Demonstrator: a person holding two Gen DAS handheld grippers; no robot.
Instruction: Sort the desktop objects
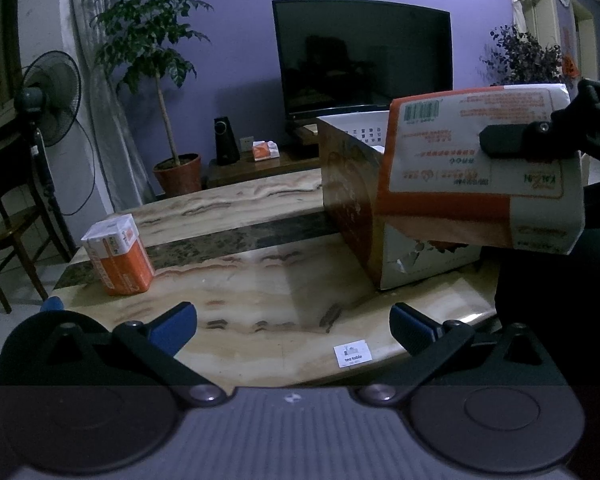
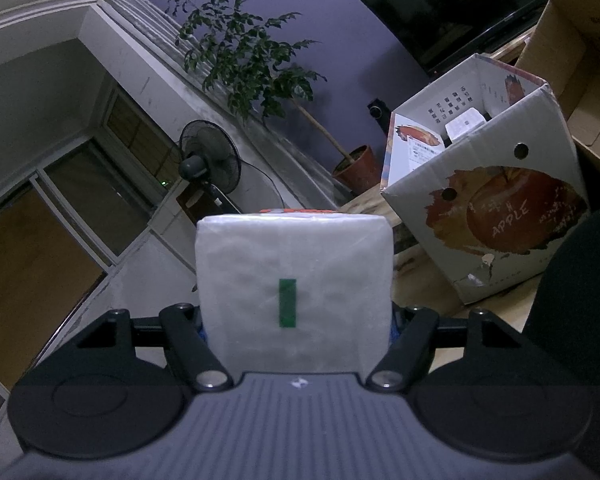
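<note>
Right gripper (image 2: pixel 296 320) clamps one tissue pack (image 2: pixel 294 280); left gripper (image 1: pixel 293 322), open, sees a second pack (image 1: pixel 118 258) ahead-left.

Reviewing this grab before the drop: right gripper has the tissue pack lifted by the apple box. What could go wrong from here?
1. The tissue pack is soft and held near one end by the right gripper, so it may sag or slip.
2. It hangs beside the apple box, not over its opening; released now, it would probably catch the rim or land on the table.
3. The left gripper is open and empty, bracing nothing; a nudge could shift the box.
</note>
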